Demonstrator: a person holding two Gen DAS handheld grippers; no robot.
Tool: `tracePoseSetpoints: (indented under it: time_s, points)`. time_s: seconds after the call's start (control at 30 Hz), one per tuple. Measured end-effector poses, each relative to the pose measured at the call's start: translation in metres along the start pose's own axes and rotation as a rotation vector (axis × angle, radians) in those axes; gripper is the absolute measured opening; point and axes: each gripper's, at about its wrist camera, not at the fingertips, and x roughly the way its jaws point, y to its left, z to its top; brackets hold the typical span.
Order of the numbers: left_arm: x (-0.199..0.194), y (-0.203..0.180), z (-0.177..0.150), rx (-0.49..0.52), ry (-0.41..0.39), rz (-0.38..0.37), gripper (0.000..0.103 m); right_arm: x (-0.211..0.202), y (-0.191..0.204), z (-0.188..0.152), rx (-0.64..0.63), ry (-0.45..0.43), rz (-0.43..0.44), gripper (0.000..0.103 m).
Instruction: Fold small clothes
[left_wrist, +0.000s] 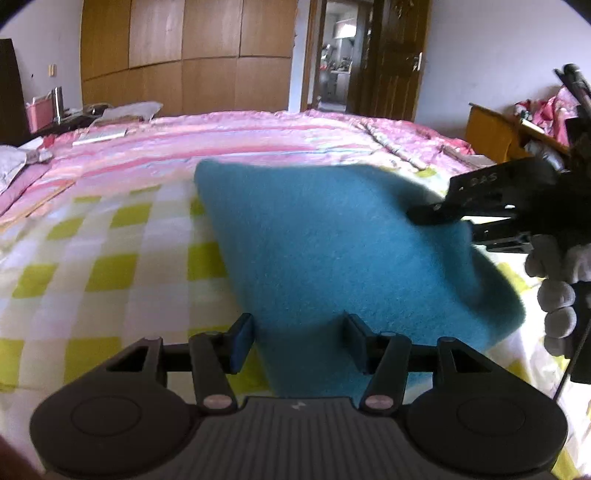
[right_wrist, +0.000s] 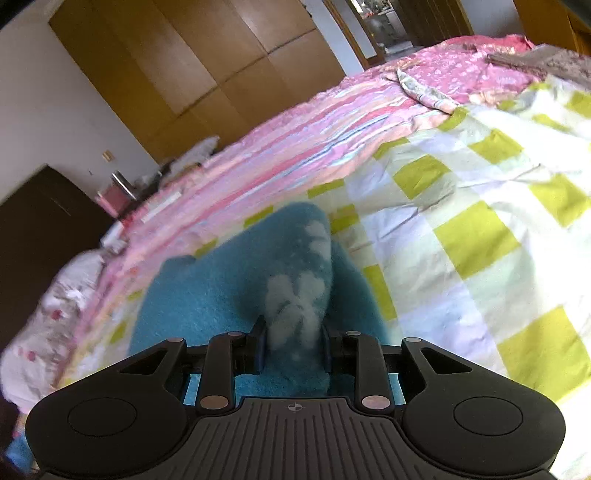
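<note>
Right gripper (right_wrist: 293, 349) clamped on a raised fold of teal cloth (left_wrist: 332, 236) mid-frame to carry it over, left gripper (left_wrist: 297, 341) open astride the near edge, steadying nothing yet.

one teal fleece cloth (left_wrist: 332, 240) lies mid-frame in the left wrist view. two grippers show: the left gripper (left_wrist: 299, 343) at the bottom edge, the right gripper (left_wrist: 436, 216) at the right edge, with one gloved hand (left_wrist: 557, 291) below it. two bed covers: one green-checked sheet (left_wrist: 110, 266) at lower left, one pink quilt (left_wrist: 258, 133) across the middle. one wooden wardrobe (left_wrist: 184, 55) at the top, one open door (left_wrist: 391, 55) at upper right, one pink box (left_wrist: 40, 114) at the far left.
</note>
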Motion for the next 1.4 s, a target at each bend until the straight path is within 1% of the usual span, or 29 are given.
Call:
tracePoseSetpoints:
  time_s: [0.03,0.1,0.13,0.17,0.2,0.23,0.27,0.3,0.33,0.37,0.4,0.47,0.5,0.6,0.67,0.7,0.8,0.87,0.97,1.0,1.03,1.1,1.17,1.3,1.33,1.4]
  points:
    - [0.000,0.001,0.000,-0.012,0.002,-0.004,0.061,0.000,-0.001,-0.001,0.008,-0.004,0.002,0.025]
    - [-0.001,0.003,0.001,-0.025,0.007,-0.011,0.061,0.002,-0.004,-0.003,-0.018,-0.017,0.004,0.026]
    - [-0.003,0.004,0.003,-0.027,0.008,-0.014,0.061,0.001,-0.004,-0.003,-0.022,-0.022,-0.004,0.032]
    - [-0.006,0.005,0.005,-0.030,0.002,-0.017,0.061,0.001,-0.003,-0.002,-0.027,-0.019,-0.013,0.033]
    - [-0.009,0.005,0.006,-0.031,-0.009,-0.017,0.061,-0.001,0.001,-0.002,-0.045,-0.021,-0.020,0.037]
    - [-0.012,0.005,0.007,-0.032,-0.023,-0.015,0.060,-0.005,0.007,-0.002,-0.078,-0.034,-0.039,0.047]
    - [-0.013,0.006,0.009,-0.033,-0.034,-0.015,0.060,-0.009,0.014,-0.004,-0.116,-0.054,-0.063,0.052]
    - [-0.013,0.007,0.010,-0.037,-0.041,-0.019,0.060,-0.014,0.020,-0.008,-0.157,-0.077,-0.094,0.063]
    - [-0.013,0.008,0.011,-0.041,-0.044,-0.024,0.061,-0.016,0.023,-0.010,-0.184,-0.094,-0.110,0.067]
    - [-0.010,0.009,0.012,-0.044,-0.044,-0.025,0.061,-0.019,0.025,-0.013,-0.206,-0.106,-0.119,0.069]
    - [-0.007,0.009,0.013,-0.047,-0.043,-0.020,0.061,-0.020,0.025,-0.014,-0.222,-0.109,-0.120,0.074]
    - [0.000,0.013,0.016,-0.068,-0.039,-0.023,0.062,-0.014,0.021,-0.016,-0.239,-0.093,-0.146,0.079]
    - [0.003,0.015,0.017,-0.084,-0.037,-0.031,0.064,-0.011,0.017,-0.015,-0.223,-0.081,-0.135,0.080]
    - [0.009,0.020,0.020,-0.112,-0.041,-0.048,0.069,-0.002,0.003,-0.006,-0.122,-0.036,-0.067,0.080]
    - [0.016,0.021,0.023,-0.127,-0.036,-0.053,0.075,0.007,-0.003,-0.002,-0.073,-0.004,-0.024,0.081]
    - [0.021,0.020,0.026,-0.121,-0.031,-0.051,0.081,0.013,-0.005,-0.001,-0.054,0.014,-0.011,0.082]
    - [0.034,0.019,0.029,-0.109,-0.017,-0.043,0.085,0.024,-0.012,0.000,0.017,0.041,0.030,0.082]
    - [0.035,0.022,0.028,-0.114,-0.012,-0.058,0.084,0.026,-0.015,-0.001,0.044,0.047,0.040,0.081]
    - [0.029,0.024,0.022,-0.110,-0.002,-0.070,0.080,0.023,-0.013,-0.005,0.065,0.053,0.061,0.072]
    - [0.026,0.025,0.020,-0.110,0.003,-0.070,0.078,0.021,-0.012,-0.007,0.070,0.055,0.068,0.066]
    - [0.022,0.025,0.018,-0.111,0.008,-0.072,0.077,0.018,-0.010,-0.010,0.078,0.059,0.075,0.063]
    - [0.011,0.025,0.013,-0.114,0.017,-0.076,0.076,0.010,-0.006,-0.016,0.083,0.069,0.074,0.061]
    - [-0.005,0.026,0.003,-0.107,0.029,-0.089,0.076,-0.002,-0.004,-0.025,0.091,0.092,0.088,0.060]
    - [-0.043,0.026,-0.026,-0.072,0.066,-0.117,0.076,-0.038,-0.002,-0.057,0.075,0.162,0.116,0.060]
    - [-0.050,0.023,-0.032,-0.062,0.070,-0.111,0.076,-0.046,-0.001,-0.065,0.068,0.171,0.110,0.061]
    - [-0.061,0.014,-0.038,-0.022,0.053,-0.072,0.074,-0.061,0.003,-0.078,0.051,0.163,0.077,0.062]
